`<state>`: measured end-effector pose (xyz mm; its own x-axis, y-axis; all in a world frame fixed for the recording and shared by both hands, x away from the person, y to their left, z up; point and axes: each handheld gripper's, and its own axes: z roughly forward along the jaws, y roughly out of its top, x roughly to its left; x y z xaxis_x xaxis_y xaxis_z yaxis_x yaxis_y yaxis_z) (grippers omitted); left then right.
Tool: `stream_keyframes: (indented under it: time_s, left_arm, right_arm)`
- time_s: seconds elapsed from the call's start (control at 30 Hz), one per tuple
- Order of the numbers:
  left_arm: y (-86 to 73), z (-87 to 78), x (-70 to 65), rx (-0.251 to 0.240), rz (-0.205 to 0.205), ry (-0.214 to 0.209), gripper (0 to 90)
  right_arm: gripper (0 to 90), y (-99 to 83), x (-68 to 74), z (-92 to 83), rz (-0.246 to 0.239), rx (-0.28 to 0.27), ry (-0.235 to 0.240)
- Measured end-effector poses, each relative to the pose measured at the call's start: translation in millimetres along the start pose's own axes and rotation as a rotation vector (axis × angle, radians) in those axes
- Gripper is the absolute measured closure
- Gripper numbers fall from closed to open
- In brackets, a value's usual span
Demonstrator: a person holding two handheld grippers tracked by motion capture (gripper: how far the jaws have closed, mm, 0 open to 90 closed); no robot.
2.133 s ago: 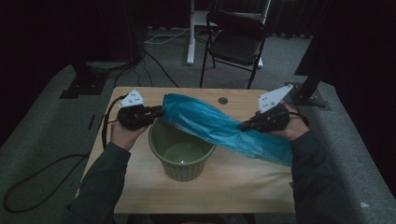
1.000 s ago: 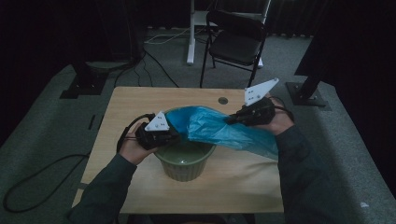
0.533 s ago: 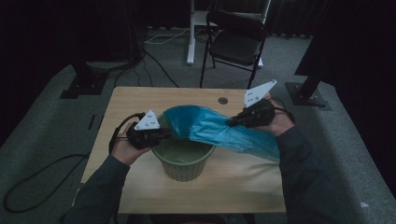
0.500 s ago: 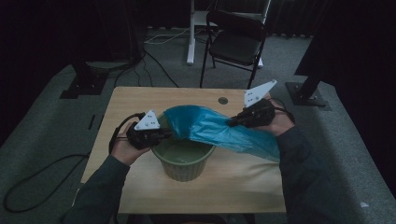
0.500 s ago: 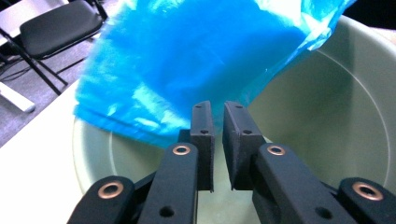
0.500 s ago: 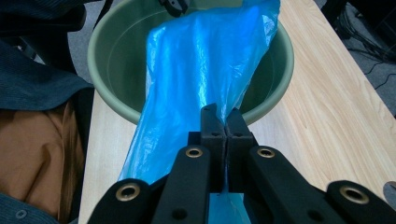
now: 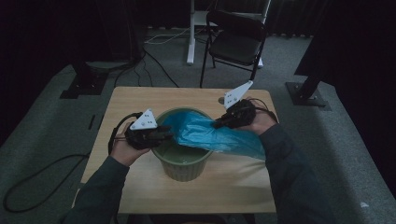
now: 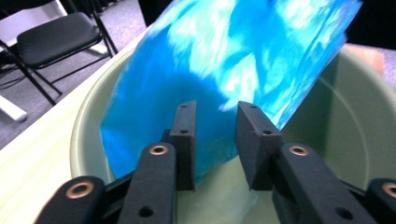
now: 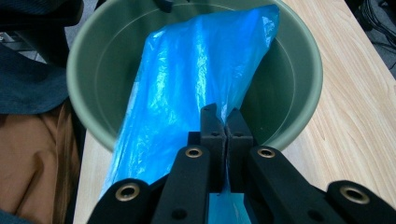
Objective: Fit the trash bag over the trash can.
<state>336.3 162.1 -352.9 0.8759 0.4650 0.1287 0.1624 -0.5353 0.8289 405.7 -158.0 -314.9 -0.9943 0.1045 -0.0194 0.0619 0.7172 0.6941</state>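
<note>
My right tongs (image 9: 225, 122) are clamped tight on the blue plastic bag (image 9: 187, 93), the two jaws pressed together with a fold of the film pinched between them. From that grip the bag runs away from the jaws and down into the green bucket (image 9: 299, 70), its far end lying against the inner wall opposite me. The rest of the bag hangs back over the near rim, under and behind my right tongs, and trails onto the wooden table (image 9: 355, 107).

My left tongs (image 8: 215, 140) have just been opening: the jaws now stand apart with a clear gap. The bag (image 8: 224, 60) rises right in front of them, its lower edge passing behind and between the pads, and I cannot tell whether either pad touches the film. These tongs sit at the bucket's rim (image 8: 84, 135), pointing inward.

From the high view, the bucket (image 7: 180, 165) stands between my two tongs, the left tongs (image 7: 161, 136) at its left rim and the right tongs (image 7: 223, 122) just past its right rim. Inside the bucket I see the blue bag (image 7: 205, 135) and otherwise bare green wall and floor.
</note>
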Motion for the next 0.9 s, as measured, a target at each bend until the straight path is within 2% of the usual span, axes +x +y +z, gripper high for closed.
stream_keyframes:
  time_s: [0.2, 0.4, 0.43, 0.5, 0.53, 0.57, 0.63, 0.77, 0.9]
  left_arm:
    - [7.9, 3.0, 0.3, -0.027, -0.011, -0.003, 60.7]
    - [17.5, 13.4, 1.2, -0.020, -0.003, 0.015, 58.2]
    - [19.3, 19.0, 3.1, -0.023, -0.013, -0.005, 58.8]
    - [19.7, 22.2, 3.7, -0.015, -0.017, -0.003, 61.2]
    - [19.4, 28.3, 4.4, 0.007, -0.017, 0.007, 66.3]
    - [19.2, 29.9, 4.3, 0.008, -0.017, 0.012, 78.4]
    - [19.3, 30.9, 4.1, 0.004, -0.015, 0.019, 88.2]
    - [19.4, 31.2, 4.6, 0.014, -0.018, 0.037, 89.6]
    - [14.6, 30.2, 6.2, 0.032, -0.023, 0.054, 89.5]
  right_arm:
    - [89.3, 4.2, -4.1, 10.9, 0.008, -0.012, 0.011]
    - [89.2, 15.2, -0.6, 20.1, -0.027, -0.007, 0.042]
    - [89.2, 17.8, 0.4, 21.3, -0.036, -0.008, 0.045]
    - [89.2, 19.1, 1.0, 21.7, -0.040, -0.012, 0.048]
    - [89.1, 20.2, 1.5, 22.2, -0.044, -0.016, 0.050]
    - [88.6, 21.6, 3.0, 22.8, -0.047, -0.014, 0.052]
    - [86.1, 21.0, 4.1, 22.3, -0.047, -0.010, 0.049]
    - [71.1, 16.8, 4.1, 16.4, -0.030, -0.031, 0.020]
    - [62.4, 11.3, 5.8, 3.6, -0.007, -0.036, -0.021]
